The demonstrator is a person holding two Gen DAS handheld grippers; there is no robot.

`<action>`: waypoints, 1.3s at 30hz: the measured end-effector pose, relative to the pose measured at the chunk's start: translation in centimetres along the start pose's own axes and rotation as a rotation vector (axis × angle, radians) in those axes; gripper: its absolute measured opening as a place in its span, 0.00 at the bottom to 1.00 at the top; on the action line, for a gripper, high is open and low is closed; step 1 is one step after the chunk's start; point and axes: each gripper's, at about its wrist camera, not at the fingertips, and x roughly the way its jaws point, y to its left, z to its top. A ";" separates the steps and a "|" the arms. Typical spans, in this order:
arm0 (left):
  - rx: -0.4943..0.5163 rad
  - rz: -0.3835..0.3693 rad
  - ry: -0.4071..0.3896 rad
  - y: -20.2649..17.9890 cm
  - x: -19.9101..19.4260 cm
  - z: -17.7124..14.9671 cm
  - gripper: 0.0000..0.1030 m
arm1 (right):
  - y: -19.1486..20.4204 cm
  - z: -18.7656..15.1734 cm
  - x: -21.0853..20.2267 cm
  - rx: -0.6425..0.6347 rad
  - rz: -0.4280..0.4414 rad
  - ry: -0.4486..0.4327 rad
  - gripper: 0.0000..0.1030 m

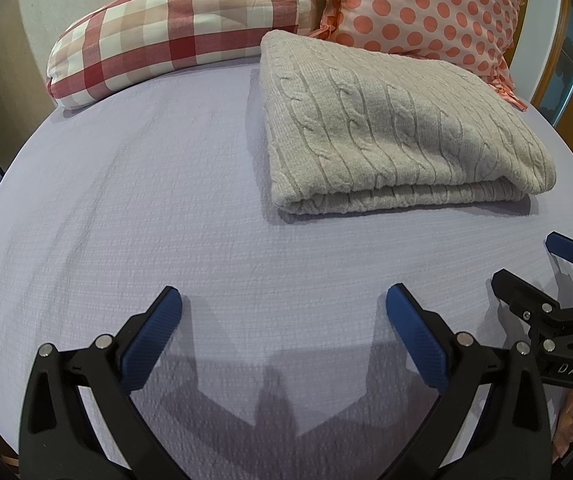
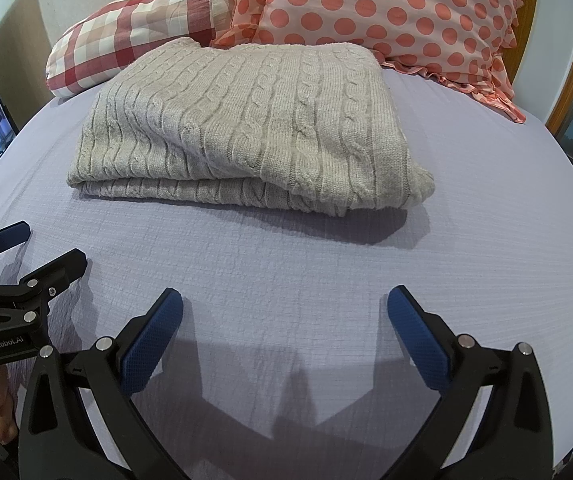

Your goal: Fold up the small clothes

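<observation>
On the lilac bed sheet lies a cream cable-knit sweater, folded into a thick rectangle with its doubled edge facing the cameras. From the left wrist view it sits at about one o'clock, well apart from the left tongs; from the right wrist view it lies at about eleven to twelve o'clock, ahead of the right tongs.

Both tongs stand wide, their blue-padded fingers spread far apart and holding nothing, each hovering low over bare sheet and casting a forked shadow on it. In the left wrist view, the right tongs show at three o'clock, near the frame edge, spread apart there as well. In the right wrist view, the left tongs show at nine o'clock, likewise parted.

Behind the sweater, at twelve o'clock, two pillows lean by the head of the bed: a red-and-white checked pillow toward eleven o'clock and a coral polka-dot pillow with a frilled edge toward one o'clock. The sweater's far edge touches or nearly touches the polka-dot pillow.
</observation>
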 end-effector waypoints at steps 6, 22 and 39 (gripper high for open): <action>-0.001 0.000 -0.001 0.0 0.0 0.0 0.98 | 0.0 0.0 0.0 0.000 0.000 0.000 0.99; 0.010 -0.006 0.004 -0.1 0.1 0.0 0.98 | 0.0 0.0 0.0 0.000 0.000 0.000 0.99; 0.031 -0.018 0.007 0.2 0.2 0.3 0.98 | 0.0 0.0 0.0 0.000 0.000 0.000 0.99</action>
